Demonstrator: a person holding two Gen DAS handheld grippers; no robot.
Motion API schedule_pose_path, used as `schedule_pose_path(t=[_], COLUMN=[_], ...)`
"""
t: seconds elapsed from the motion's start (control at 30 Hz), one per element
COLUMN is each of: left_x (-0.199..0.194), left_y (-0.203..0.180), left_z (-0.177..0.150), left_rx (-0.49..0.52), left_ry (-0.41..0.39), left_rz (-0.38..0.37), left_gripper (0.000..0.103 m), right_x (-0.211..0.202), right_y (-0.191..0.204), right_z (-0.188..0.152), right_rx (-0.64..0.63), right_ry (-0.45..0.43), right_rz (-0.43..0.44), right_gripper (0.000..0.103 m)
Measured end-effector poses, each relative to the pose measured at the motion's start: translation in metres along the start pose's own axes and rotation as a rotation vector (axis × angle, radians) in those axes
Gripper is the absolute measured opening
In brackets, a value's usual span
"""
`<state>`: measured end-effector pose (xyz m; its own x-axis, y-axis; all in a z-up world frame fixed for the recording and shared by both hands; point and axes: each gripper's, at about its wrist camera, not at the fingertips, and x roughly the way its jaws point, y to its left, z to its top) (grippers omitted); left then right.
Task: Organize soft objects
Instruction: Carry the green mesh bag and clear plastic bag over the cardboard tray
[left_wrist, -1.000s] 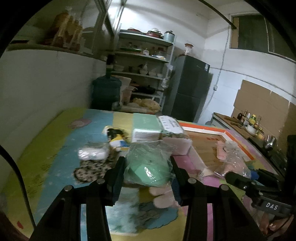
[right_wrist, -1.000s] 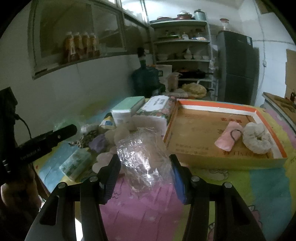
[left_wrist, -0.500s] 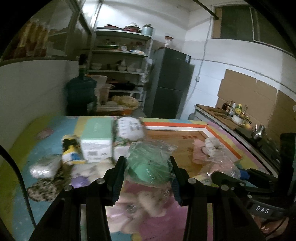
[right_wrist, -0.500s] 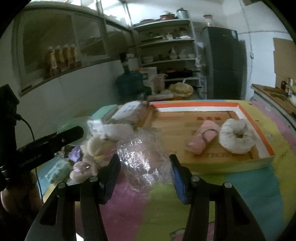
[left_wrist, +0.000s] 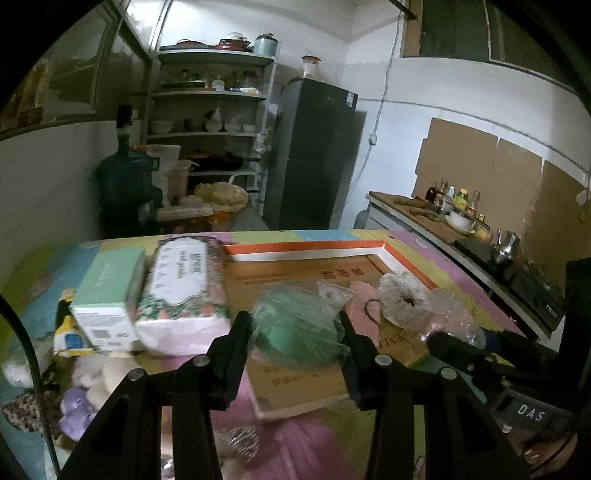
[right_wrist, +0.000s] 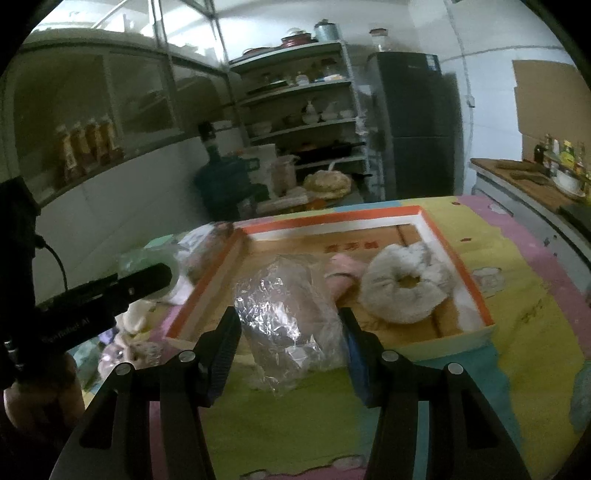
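Crinkly plastic is the risk — the left hand-held gripper (left_wrist: 295, 328) clamps a bagged green soft item (left_wrist: 295, 328), the right hand-held gripper (right_wrist: 290, 325) a clear bag (right_wrist: 284, 317), both above the cardboard tray (right_wrist: 332, 218) ahead; slick film could slip free.

A home kitchen, seen from my claw: open shelves (left_wrist: 210, 96) stacked with pots and bowls, a dark fridge (left_wrist: 317, 155) beside them, a big water jug (left_wrist: 123, 184) on the floor, and a counter (left_wrist: 424, 218) along the right wall crowded with sauce bottles (left_wrist: 454, 195).
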<state>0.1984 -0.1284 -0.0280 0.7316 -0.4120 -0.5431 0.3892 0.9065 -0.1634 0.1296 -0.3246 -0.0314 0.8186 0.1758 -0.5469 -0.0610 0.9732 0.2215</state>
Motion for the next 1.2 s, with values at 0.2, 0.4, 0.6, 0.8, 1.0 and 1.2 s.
schedule_pose_path(t=[0.2,0.4,0.6,0.8,1.0,1.2], left_x=[0.022,0.041,0.062,0.090,0.121,0.147], left_y=[-0.018,-0.028,-0.038,-0.043,-0.038,-0.030], left_z=[0.009,0.021,0.033,0.044,0.052,0.055], left_rx=[0.011,0.014,0.019,0.014,-0.009,-0.046], left_ry=[0.014,0.017,0.032,0.077,0.138,0.204], left_rz=[-0.004,-0.001,0.011,0.033,0.048,0.056], left_gripper=[0.045,0.045,0.045,0.045,0.045,0.045], right_x=[0.001,0.001,0.007,0.026,0.057,0.097], right_y=[-0.025,-0.048,-0.064,-0.073,-0.083,-0.093], right_z=[0.008,0.022,0.044,0.072,0.093,0.109], right_rx=[0.023,0.020,-0.003,-0.049,-0.073,-0.067], right_ry=[-0.008,-0.023,-0.028,0.005,0.060,0.150], right_rz=[-0.028,-0.060,-0.082,-0.079,-0.068,-0.044], right_gripper=[0.055,0.055,0.055,0.055,0.055,0.055])
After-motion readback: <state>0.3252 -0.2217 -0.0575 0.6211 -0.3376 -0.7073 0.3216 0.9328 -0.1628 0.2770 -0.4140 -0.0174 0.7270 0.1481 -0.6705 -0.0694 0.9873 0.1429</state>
